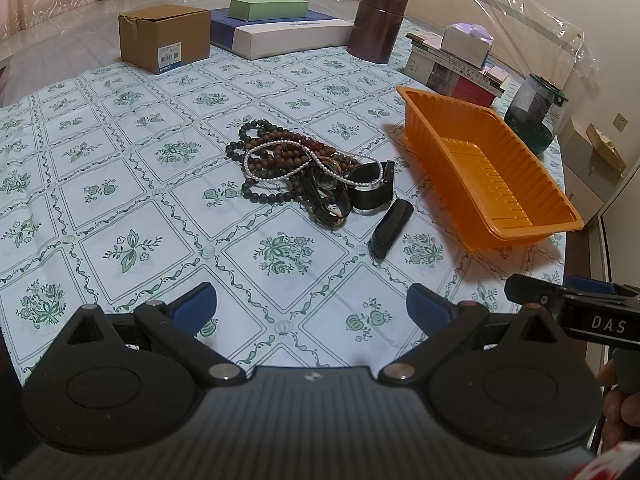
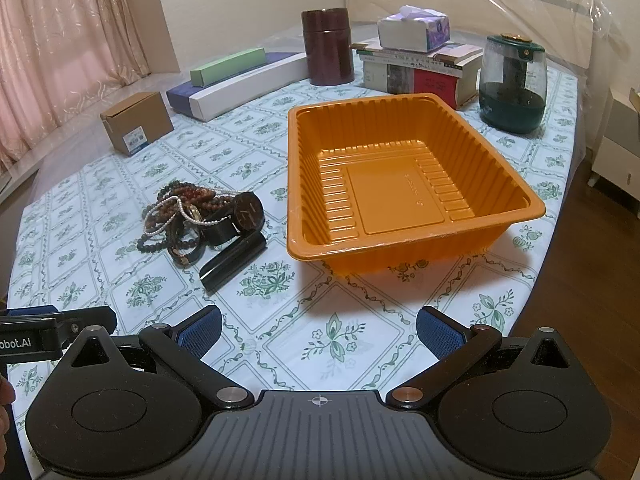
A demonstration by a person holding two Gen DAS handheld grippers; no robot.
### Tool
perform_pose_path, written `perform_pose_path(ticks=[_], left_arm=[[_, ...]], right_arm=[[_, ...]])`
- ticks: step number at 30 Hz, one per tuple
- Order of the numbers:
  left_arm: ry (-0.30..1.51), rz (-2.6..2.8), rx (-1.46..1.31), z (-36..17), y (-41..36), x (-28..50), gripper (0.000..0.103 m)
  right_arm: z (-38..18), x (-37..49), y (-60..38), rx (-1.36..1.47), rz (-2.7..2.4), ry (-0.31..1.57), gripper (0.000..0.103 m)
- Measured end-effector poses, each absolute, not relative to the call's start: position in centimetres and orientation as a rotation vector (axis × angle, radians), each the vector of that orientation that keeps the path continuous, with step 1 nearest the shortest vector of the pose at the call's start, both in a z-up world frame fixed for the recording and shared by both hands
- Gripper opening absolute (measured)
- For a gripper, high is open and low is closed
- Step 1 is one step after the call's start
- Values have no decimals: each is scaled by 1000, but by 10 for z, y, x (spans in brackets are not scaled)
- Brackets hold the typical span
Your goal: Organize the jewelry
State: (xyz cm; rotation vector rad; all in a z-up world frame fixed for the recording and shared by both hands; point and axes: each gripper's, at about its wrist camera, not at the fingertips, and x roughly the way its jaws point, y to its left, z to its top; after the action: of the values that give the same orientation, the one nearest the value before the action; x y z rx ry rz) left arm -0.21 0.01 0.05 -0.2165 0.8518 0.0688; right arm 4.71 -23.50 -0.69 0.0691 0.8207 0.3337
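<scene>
- Jewelry pile [image 1: 304, 168] lies on the floral tablecloth [image 1: 120, 184], a tangle of dark bead strands, brown bead strands, a white pearl string [image 1: 276, 160] and a black watch [image 2: 248, 210].
- Seen from the left wrist, the pile sits at 12 o'clock from the left gripper [image 1: 312, 304], well apart from its blue pads [image 1: 196, 308], which stand spread wide with nothing between them.
- Seen from the right wrist, the same pile is at about 10 o'clock from the right gripper [image 2: 319, 328], also well apart; this gripper is likewise released, jaws wide and holding nothing.
- A slim black case [image 1: 390, 232] lies just beside the pile on its near side (whether it touches the watch strap cannot be told).
- The orange tray [image 2: 296, 184] stands at 12 o'clock from the right gripper and at 2 o'clock from the left one, near the pile but apart from it; nothing lies in it.
- At the table's far edge stand a cardboard box [image 1: 164, 36], a green box [image 1: 268, 8] on a white-and-blue box [image 1: 280, 34], a dark brown canister [image 2: 326, 52], a tissue pack [image 2: 414, 28] on stacked books [image 2: 420, 72], and a green-based glass jar [image 2: 514, 84].
- The right gripper's side shows at 3 o'clock in the left wrist view.
</scene>
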Motion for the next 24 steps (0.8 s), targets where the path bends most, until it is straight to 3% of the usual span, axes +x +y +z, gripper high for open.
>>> perform_pose_path(ticks=[15,24], left_arm=[[818,28,-346,0,6,1,100],[780,-14,-443,4,13,17,100]], right_arm=[[-14,54,-252,144,318,822,103],[12,67,-309,243,217,637,102]])
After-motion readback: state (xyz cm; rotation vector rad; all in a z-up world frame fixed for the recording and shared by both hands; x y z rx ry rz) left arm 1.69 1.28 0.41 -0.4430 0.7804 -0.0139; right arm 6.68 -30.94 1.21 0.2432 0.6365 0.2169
